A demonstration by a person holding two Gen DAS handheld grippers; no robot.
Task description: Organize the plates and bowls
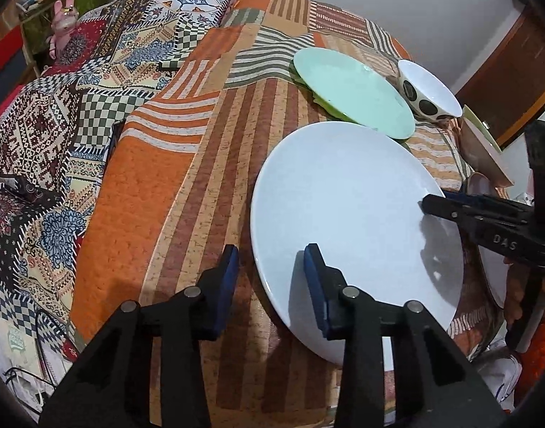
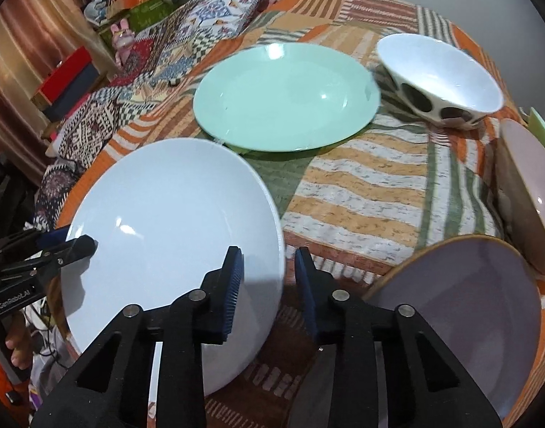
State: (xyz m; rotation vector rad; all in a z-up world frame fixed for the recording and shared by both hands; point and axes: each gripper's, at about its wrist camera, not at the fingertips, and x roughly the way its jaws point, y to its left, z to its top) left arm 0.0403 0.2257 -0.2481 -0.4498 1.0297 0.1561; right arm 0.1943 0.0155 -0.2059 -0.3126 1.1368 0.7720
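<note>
A large white plate (image 1: 343, 207) (image 2: 165, 214) lies at the near edge of the table. My left gripper (image 1: 271, 249) straddles its left rim. One pad is over the plate and the other over the cloth, and both stand apart from the rim. My right gripper (image 2: 267, 250) straddles the right rim in the same way, with a strip of cloth showing between rim and outer pad. Each gripper shows in the other's view, the right gripper (image 1: 429, 202) and the left gripper (image 2: 81, 244). Behind the white plate sit a mint green plate (image 2: 286, 96) (image 1: 354, 92) and a black-spotted white bowl (image 2: 440, 78) (image 1: 429, 89).
A lilac bowl with a brown rim (image 2: 468, 303) sits close right of my right gripper. A pink bowl (image 2: 533, 185) leans behind it. The round table wears an orange striped cloth (image 1: 201, 178). A patterned quilt (image 1: 58, 114) lies to the left, with cluttered shelves beyond it.
</note>
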